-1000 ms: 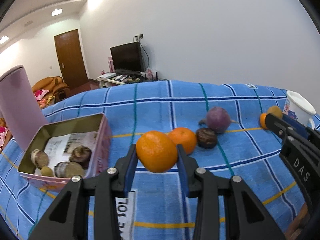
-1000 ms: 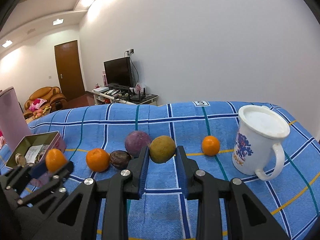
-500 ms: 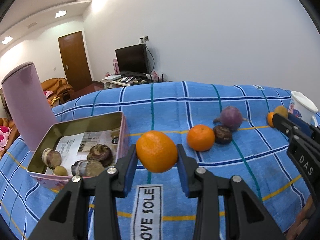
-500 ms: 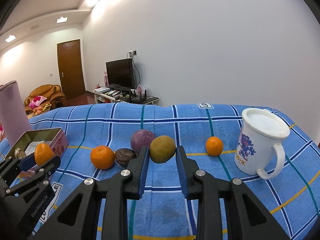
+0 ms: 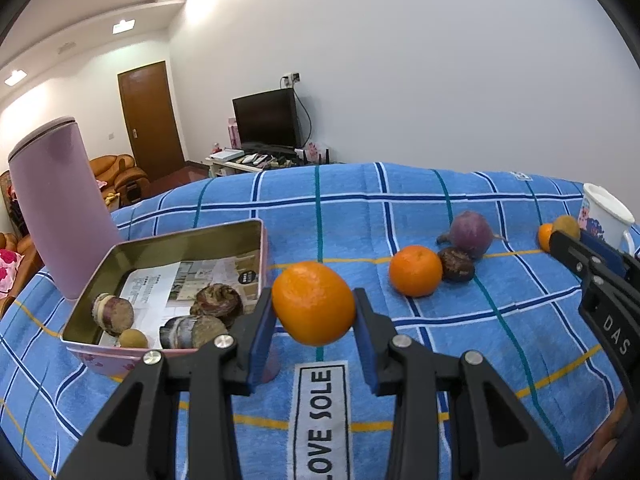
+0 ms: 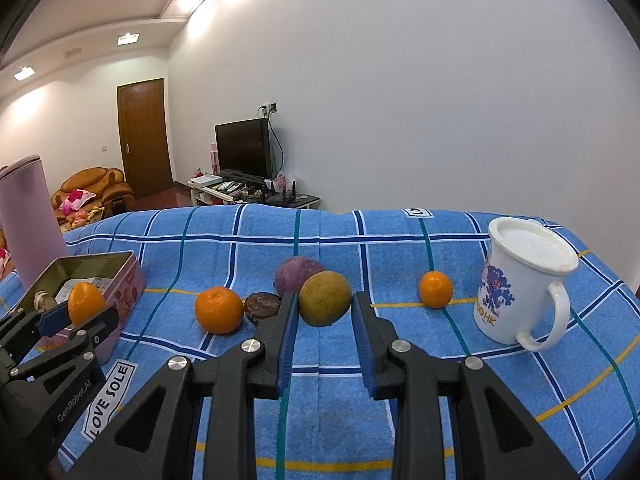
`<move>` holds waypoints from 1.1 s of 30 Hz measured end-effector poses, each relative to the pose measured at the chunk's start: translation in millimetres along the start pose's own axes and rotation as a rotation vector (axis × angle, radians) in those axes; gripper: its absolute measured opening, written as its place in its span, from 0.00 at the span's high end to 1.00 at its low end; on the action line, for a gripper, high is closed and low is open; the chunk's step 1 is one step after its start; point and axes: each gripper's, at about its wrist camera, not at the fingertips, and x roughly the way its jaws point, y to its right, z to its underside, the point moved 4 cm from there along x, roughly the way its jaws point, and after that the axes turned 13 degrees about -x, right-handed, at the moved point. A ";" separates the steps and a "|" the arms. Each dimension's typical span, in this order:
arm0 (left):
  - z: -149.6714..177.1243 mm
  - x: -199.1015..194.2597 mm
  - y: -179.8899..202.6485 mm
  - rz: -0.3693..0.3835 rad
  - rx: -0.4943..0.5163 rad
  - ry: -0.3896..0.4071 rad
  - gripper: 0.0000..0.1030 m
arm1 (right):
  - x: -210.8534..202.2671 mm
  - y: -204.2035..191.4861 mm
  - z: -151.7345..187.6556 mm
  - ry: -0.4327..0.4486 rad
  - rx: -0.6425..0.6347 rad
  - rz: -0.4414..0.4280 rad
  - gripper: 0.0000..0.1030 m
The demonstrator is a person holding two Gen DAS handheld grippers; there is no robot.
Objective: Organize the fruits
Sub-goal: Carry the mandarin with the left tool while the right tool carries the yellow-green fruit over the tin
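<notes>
My left gripper (image 5: 314,312) is shut on an orange (image 5: 313,303) and holds it in the air just right of the pink tin box (image 5: 256,240), which holds several brown and purple fruits. My right gripper (image 6: 325,308) is shut on a greenish-brown fruit (image 6: 325,298), lifted above the cloth. On the blue checked cloth lie another orange (image 6: 219,309), a dark wrinkled fruit (image 6: 262,306), a purple fruit (image 6: 296,274) and a small orange (image 6: 435,289). The left gripper with its orange also shows in the right wrist view (image 6: 84,308).
A white mug (image 6: 524,284) stands at the right of the cloth. A tall pink cylinder (image 5: 60,208) stands behind the tin box. A "LOVE SOLE" label (image 5: 320,420) lies on the cloth in front of my left gripper.
My left gripper has carried its orange leftward, closer to the tin box. My right gripper has stayed shut on the greenish-brown fruit and shifted slightly.
</notes>
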 end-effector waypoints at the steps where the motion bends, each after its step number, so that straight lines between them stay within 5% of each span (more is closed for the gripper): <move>1: 0.1 -0.2 -1.5 -0.001 0.001 0.000 0.62 | -0.5 -1.4 0.1 0.000 -0.002 -0.001 0.72; 33: -20.5 -7.3 -63.3 -0.003 -0.056 0.056 0.62 | -12.0 -88.4 -12.3 -0.024 -0.064 -0.111 0.72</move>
